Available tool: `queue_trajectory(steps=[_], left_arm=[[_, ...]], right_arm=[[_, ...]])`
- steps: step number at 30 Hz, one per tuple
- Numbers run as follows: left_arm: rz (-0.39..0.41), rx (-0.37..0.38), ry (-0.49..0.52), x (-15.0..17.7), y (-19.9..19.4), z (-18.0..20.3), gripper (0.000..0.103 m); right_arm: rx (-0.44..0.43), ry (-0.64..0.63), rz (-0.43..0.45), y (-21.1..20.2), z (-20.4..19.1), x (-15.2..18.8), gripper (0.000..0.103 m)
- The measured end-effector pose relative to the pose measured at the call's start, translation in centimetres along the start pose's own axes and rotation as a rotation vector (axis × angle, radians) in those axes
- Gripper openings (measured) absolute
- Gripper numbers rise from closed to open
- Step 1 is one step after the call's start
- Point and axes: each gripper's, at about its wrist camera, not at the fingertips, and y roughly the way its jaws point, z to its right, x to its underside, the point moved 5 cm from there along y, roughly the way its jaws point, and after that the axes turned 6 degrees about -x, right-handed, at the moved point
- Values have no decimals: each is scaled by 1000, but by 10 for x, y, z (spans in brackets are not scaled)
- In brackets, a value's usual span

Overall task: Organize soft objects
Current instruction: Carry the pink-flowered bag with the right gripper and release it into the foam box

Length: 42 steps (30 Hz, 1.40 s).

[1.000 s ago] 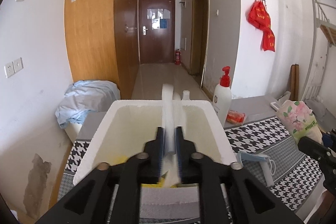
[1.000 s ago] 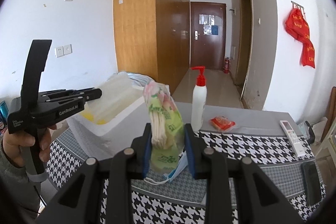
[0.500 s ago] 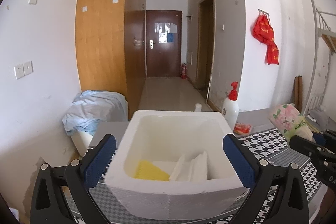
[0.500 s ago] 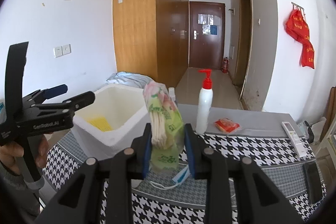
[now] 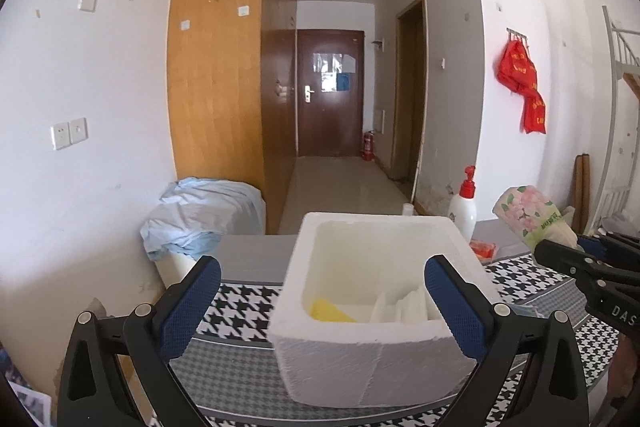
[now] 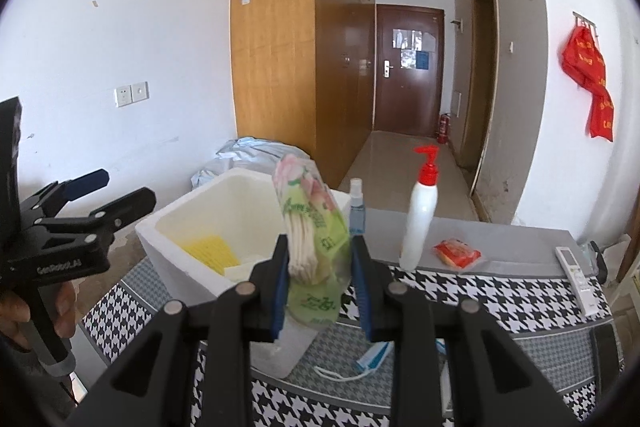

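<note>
**Left fingers empty over the foam box, right fingers clamped on a tissue pack**

My left gripper (image 5: 322, 301) hovers at the near wall of the white foam box (image 5: 376, 355), its blue fingers (image 5: 190, 303) spread as wide as the box and holding nothing. Inside the box lie a yellow sponge (image 5: 330, 311) and white folded tissues (image 5: 404, 305); the back half of its floor is bare. The box sits at the left end of the houndstooth-covered table (image 6: 500, 291), near the table's front edge.

My right gripper (image 6: 320, 275) is clamped on a floral tissue pack (image 6: 310, 227), held upright above the table, just right of the box's right rim. Beneath it a face mask (image 6: 370, 357) lies on the cloth. A pump bottle (image 6: 420, 223), a small spray bottle (image 6: 356, 207), a red packet (image 6: 458, 253) and a remote control (image 6: 576, 279) stand further right, well apart from the box.

A second ago my left fingers pinched a white tissue over the box; now they are spread, and the tissues lie inside. The right grip is unchanged.
</note>
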Motion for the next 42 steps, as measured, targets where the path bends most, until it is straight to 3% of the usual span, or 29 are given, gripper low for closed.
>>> queue_trajectory(steps=[27, 42], left_arm=[[1, -68, -61, 28, -18, -34, 102], [-29, -65, -88, 42, -13, -44, 102]], right_arm=[[-56, -52, -53, 43, -36, -19, 33], [-94, -56, -95, 74, -45, -20, 33]])
